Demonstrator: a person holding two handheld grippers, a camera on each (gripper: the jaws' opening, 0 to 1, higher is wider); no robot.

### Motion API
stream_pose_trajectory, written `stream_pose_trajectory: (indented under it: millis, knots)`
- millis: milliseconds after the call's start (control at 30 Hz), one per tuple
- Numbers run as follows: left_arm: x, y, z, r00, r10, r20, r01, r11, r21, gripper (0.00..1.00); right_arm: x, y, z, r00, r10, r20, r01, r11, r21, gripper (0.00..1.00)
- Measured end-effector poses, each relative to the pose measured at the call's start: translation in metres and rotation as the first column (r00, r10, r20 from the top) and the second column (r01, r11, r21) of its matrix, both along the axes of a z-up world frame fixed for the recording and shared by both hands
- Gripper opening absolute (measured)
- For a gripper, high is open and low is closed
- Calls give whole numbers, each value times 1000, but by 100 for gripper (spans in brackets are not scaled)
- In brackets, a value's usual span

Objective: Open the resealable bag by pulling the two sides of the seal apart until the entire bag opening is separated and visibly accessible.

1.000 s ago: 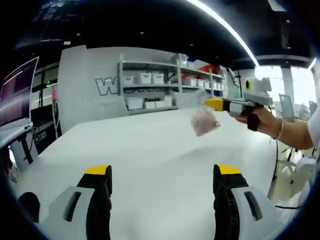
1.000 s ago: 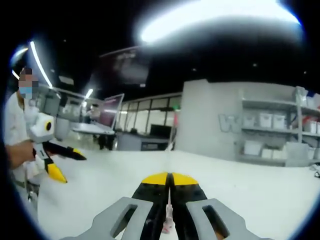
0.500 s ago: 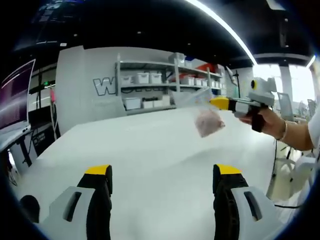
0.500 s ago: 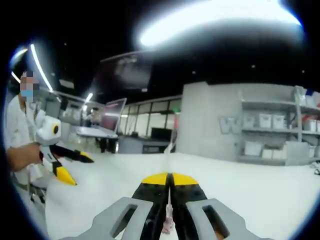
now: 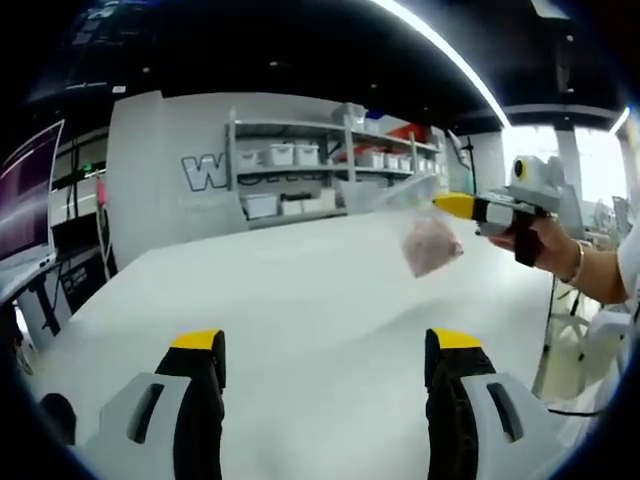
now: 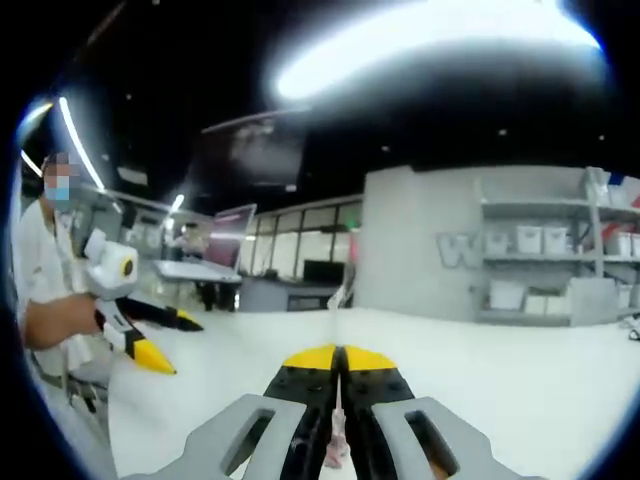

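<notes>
A clear resealable bag (image 5: pixel 428 240) with pinkish contents hangs in the air above the white table (image 5: pixel 300 290), held at its top edge by my right gripper (image 5: pixel 443 204), which comes in from the right in a person's hand. In the right gripper view that gripper (image 6: pixel 338 362) is shut, a thin strip of the bag (image 6: pixel 337 432) pinched between its yellow-tipped jaws. My left gripper (image 5: pixel 320 350) stands open low over the table, its jaws wide apart with nothing between them, well short of the bag. The same gripper (image 6: pixel 160 335) is seen at the left, open.
Metal shelves (image 5: pixel 320 170) with white bins line the grey back wall. A monitor (image 5: pixel 25 190) and desks stand at the left. A person in white (image 6: pixel 40 270) holds both grippers. The wide white table stretches ahead.
The right gripper has carried the hanging bag a little to the right and slightly higher in the left gripper view. The left gripper stays open, nearer in the right gripper view.
</notes>
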State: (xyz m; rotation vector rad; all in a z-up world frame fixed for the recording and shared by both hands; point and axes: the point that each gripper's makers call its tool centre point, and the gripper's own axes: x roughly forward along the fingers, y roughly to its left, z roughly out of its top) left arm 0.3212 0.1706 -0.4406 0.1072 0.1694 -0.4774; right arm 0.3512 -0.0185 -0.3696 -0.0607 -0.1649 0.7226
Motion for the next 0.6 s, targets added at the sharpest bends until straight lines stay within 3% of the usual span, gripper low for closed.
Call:
stream_pose_trajectory:
  millis: [600]
  knots:
    - [-3, -3, 0, 1000, -3, 5, 3, 1000, -5, 79, -35, 4, -13, 999, 38, -28, -37, 999, 12, 0]
